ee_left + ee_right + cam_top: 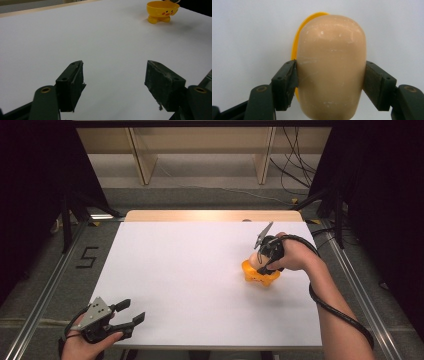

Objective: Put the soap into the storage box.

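Note:
A small yellow cup [259,274] with a chick face and little feet stands on the right half of the white table. Just above it my right gripper [261,262] points down, shut on a beige egg [331,67] whose smooth shell sits between the two black jaws. The cup's yellow rim [296,47] peeks out behind the egg. My left gripper [131,311] rests at the near left corner of the table, open and holding nothing. From there the yellow cup [162,11] stands far off at the upper right.
The white table top [190,270] has a wooden strip [212,215] along its far edge. Beyond it stand wooden shelf legs [142,160] and loose cables [292,160] on the floor. A metal rail [45,295] runs along the left side.

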`<state>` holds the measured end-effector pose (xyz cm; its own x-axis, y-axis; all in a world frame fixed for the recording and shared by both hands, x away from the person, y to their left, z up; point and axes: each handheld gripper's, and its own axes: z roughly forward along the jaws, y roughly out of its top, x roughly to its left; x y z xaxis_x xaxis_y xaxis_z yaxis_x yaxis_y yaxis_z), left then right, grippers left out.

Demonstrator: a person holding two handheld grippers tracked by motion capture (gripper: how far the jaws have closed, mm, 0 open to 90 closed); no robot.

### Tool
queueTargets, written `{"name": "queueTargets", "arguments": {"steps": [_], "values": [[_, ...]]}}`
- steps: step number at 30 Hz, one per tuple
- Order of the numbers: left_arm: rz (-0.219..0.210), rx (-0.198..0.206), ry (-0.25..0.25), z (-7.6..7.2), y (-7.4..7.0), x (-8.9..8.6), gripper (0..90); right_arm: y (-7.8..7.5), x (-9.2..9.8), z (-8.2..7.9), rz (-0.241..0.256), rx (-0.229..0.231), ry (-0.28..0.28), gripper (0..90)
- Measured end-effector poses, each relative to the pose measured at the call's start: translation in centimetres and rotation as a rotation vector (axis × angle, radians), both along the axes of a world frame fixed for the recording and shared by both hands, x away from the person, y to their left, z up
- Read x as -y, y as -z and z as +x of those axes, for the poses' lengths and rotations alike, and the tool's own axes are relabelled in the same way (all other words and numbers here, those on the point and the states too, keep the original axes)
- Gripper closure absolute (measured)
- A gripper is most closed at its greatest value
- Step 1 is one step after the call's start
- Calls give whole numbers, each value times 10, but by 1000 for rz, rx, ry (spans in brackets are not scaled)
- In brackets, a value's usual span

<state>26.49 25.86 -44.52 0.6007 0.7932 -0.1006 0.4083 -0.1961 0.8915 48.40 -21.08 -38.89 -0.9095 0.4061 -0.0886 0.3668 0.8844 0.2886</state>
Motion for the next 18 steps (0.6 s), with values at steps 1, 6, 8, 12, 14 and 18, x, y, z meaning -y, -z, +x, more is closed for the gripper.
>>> {"name": "queueTargets", "arguments": {"steps": [1,6,8,12,14,18], "values": [[2,1,1,0,0,0,308,0,0,0,-1,0,1,340],[1,1,2,0,0,0,309,3,0,1,-9,-6,0,339],[12,1,-5,-1,-1,0,308,5,0,1,-9,-13,-3,339],[12,1,-5,-1,-1,0,309,9,1,2,-8,-19,-3,339],[12,1,-5,-1,-1,0,308,9,1,2,-11,-20,-5,339],[9,2,-3,-1,0,0,309,11,1,3,-17,-24,-3,339]]}}
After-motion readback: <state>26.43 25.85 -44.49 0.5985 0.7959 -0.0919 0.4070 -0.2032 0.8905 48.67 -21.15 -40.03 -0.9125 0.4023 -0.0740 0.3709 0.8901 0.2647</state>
